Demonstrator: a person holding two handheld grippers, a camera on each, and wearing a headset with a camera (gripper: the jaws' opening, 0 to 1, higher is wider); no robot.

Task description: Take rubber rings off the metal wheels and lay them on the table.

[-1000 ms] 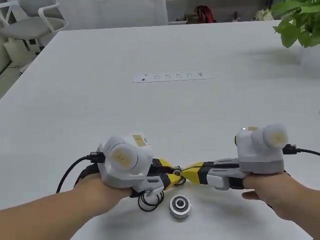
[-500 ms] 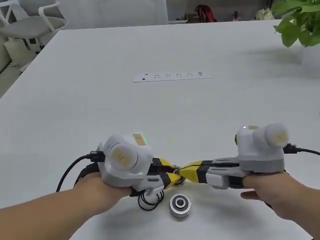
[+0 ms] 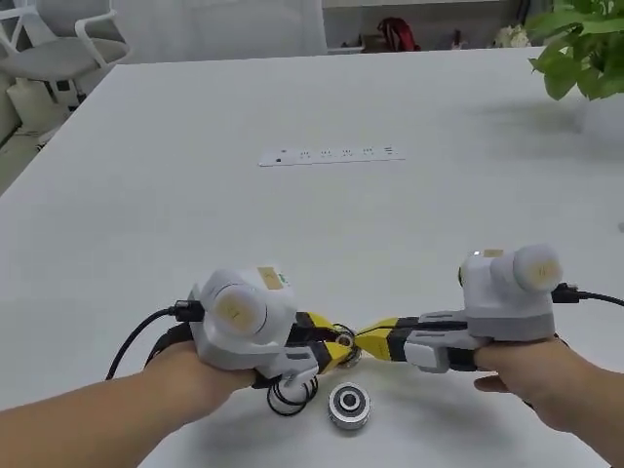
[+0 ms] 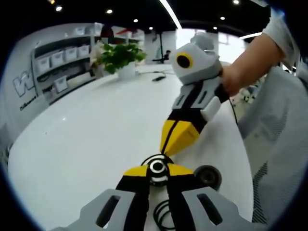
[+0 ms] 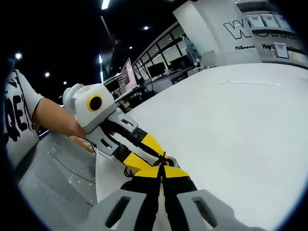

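In the head view, the left gripper and the right gripper meet tip to tip at the lower middle of the frame, just as they did a second ago. The slight shift of the whole picture is our own head moving. Between the tips sits a small silver metal wheel, held off the white table. Below it a second, bare-looking round metal wheel lies flat. To its left a loose bunch of thin black rubber rings lies on the table.

In the left gripper view, at bottom centre, our left jaws are clamped narrow on the held wheel. The black rubber ring is still around it. The right gripper's yellow tips come down from the upper right and touch the ring's top edge.

In the right gripper view, our right jaws at the bottom are drawn to a thin slit against the wheel. We cannot tell whether they pinch the ring's edge.

We judge that almost nothing has moved, so the peel has yet to bite. This ring is still to come off.
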